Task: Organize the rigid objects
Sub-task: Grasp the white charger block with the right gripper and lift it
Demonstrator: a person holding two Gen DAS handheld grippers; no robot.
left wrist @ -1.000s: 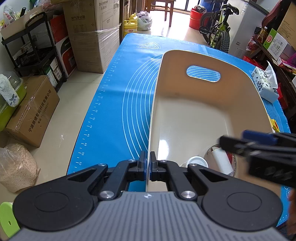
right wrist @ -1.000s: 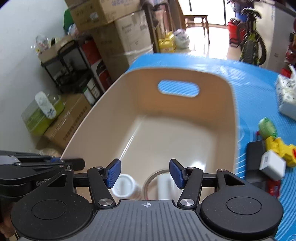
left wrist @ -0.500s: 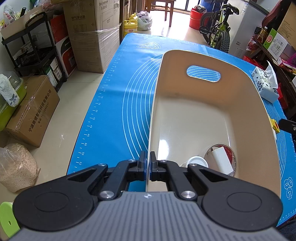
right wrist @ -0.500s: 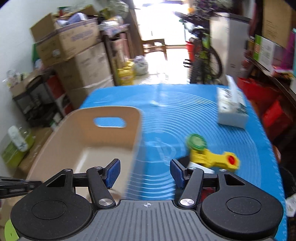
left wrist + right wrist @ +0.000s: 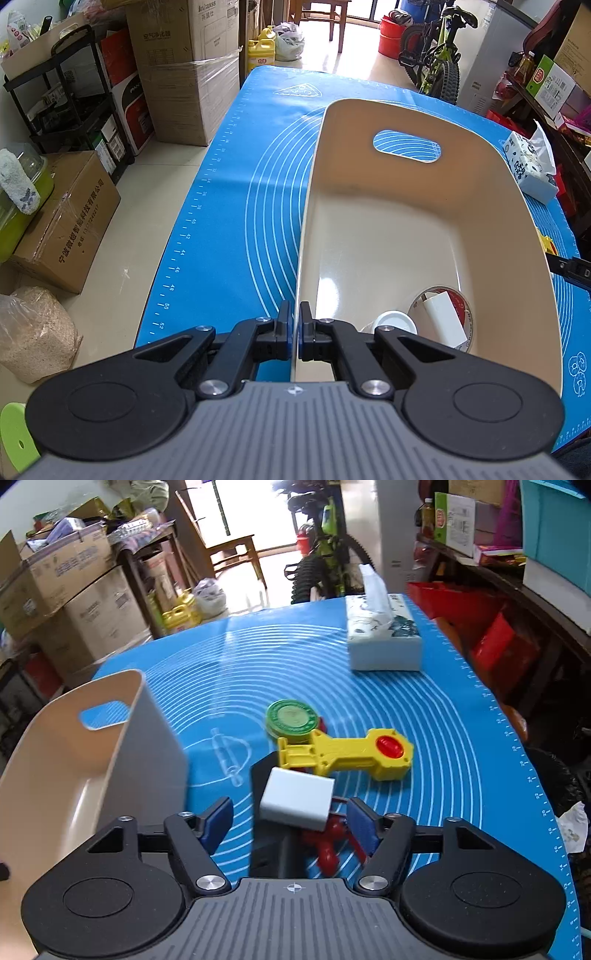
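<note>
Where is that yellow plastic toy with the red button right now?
In the right wrist view, the yellow plastic toy with the red button lies on the blue mat, right of the beige bin, touching the round green tin.

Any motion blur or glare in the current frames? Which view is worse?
Right wrist view: worse, smeared throughout, softening the green lid, yellow toy and white block; the doorway is blown out. Left wrist view: sharp, with a glare streak on the beige bin floor; fisheye bends the blue mat edges.
</note>
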